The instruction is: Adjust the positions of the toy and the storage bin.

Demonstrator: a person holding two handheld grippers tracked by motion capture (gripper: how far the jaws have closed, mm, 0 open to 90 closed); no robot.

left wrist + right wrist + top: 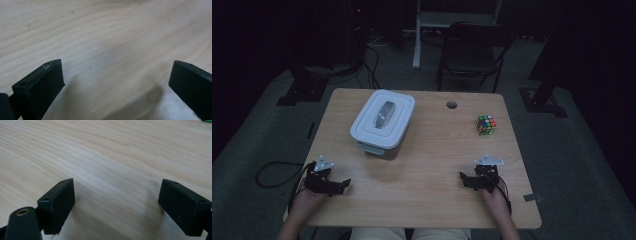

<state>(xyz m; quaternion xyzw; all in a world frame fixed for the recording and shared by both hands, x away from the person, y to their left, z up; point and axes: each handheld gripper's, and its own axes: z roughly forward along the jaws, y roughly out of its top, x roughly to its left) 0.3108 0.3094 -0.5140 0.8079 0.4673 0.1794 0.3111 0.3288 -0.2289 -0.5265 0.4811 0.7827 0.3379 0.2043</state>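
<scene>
Seen from the high view, a pale wooden table (422,165) sits in a dim room, and a person's two hands come in from the six o'clock edge, each holding a gripper low over the near part of the top. The left gripper (343,186) is at about seven o'clock on the table, its jaws pointing toward three o'clock; the right gripper (466,181) is at about five o'clock, its jaws pointing toward nine o'clock, so the two face each other across bare wood. In the left gripper view the jaws of the left gripper (116,75) stand spread wide with only wood grain between them, and in the right gripper view the jaws of the right gripper (116,195) are likewise spread wide over bare tabletop, pinching nothing. A white lidded container (383,120) with a grey handle set in its lid stands at about eleven o'clock on the table, well apart from both grippers. A colourful puzzle cube (485,125) rests at about two o'clock, near the right edge. A small round hole (452,105) pierces the tabletop near twelve o'clock. Beyond the far edge stands a dark folding chair (474,50).
</scene>
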